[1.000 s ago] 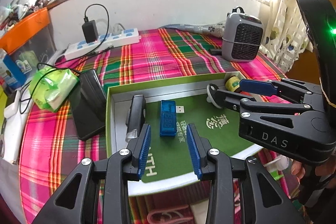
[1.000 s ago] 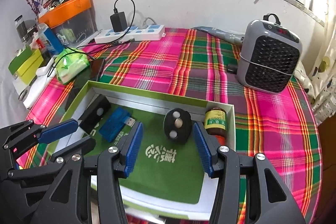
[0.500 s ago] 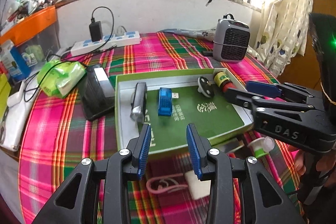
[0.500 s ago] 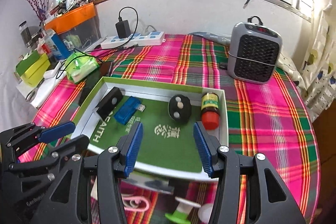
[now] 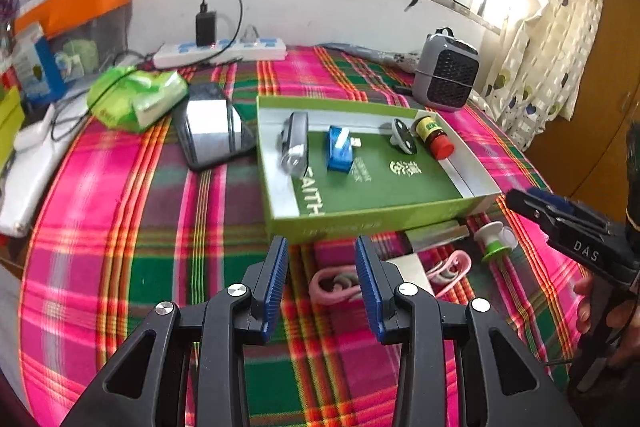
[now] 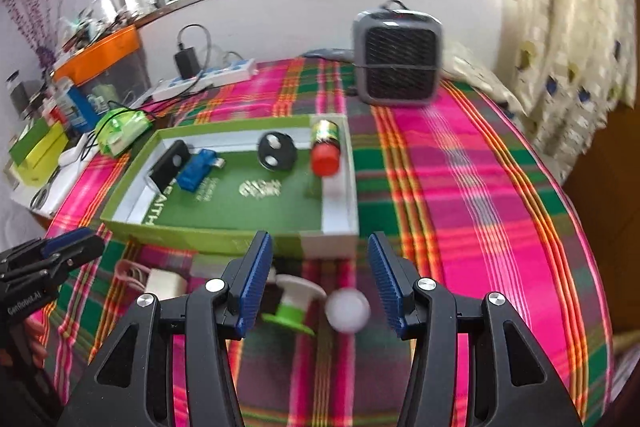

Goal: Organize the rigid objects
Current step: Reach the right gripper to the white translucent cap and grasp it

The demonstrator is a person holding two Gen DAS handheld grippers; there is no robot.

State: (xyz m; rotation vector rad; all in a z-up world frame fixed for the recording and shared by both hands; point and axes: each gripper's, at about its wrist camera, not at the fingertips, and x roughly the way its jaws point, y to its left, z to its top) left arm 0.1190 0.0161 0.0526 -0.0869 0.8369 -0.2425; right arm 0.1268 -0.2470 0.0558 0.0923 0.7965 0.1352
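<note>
Green tray (image 5: 340,223) sits on the plaid cloth just beyond both grippers; the left gripper (image 5: 322,283) and the right gripper (image 6: 318,281) both gape wide, empty. Inside lie a blue USB stick (image 5: 339,149) and a red-capped bottle (image 6: 325,147).

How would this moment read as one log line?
left tool: open, empty | right tool: open above spool | green tray: four items

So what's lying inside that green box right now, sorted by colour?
Black: 2, a flat rectangular gadget and a round disc
Blue: 1, a USB stick
Red-capped: 1, a small bottle on its side
Total: 4 things in the green box
</note>
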